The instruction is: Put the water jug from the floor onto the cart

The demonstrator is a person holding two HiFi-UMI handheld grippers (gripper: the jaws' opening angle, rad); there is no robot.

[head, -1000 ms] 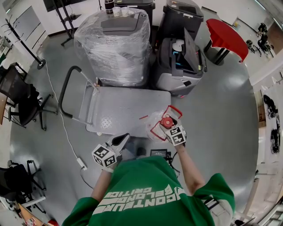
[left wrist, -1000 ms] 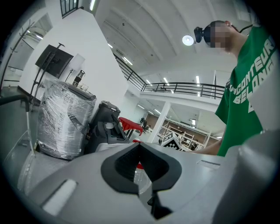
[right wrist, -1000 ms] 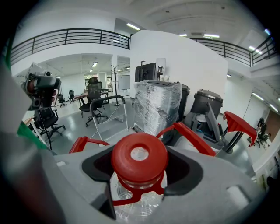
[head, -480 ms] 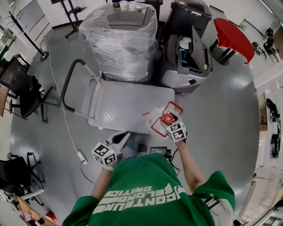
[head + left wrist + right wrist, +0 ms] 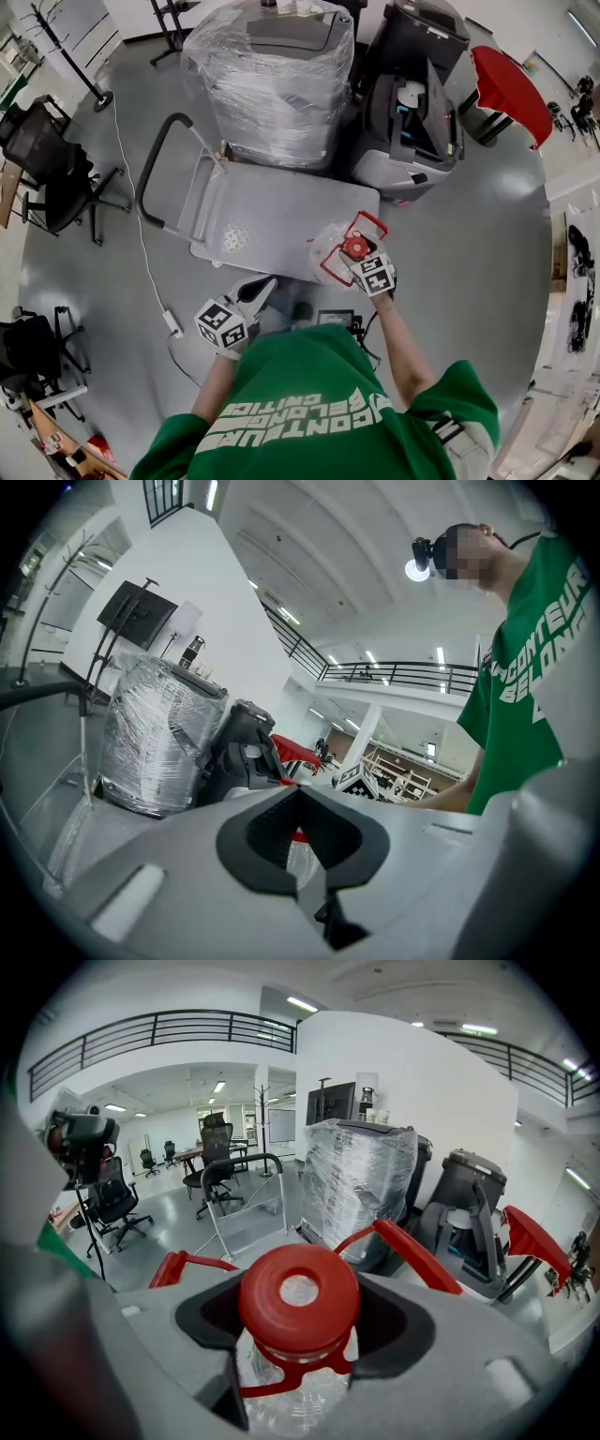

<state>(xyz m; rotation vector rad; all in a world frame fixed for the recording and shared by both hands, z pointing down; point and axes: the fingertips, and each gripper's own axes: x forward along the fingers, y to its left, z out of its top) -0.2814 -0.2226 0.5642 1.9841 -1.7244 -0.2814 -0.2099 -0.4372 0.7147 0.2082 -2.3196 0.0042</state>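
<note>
Over the near right corner of the cart (image 5: 272, 217), the water jug (image 5: 328, 255) hung from the right gripper (image 5: 298, 1340), whose jaws were clamped on its neck just under the red cap (image 5: 298, 1296). The lift off the floor looked done. Whether the base touched the deck could not be told, so setting it down and letting go seemed left. The left gripper (image 5: 298, 829) was closed on nothing, beside the jug.
</note>
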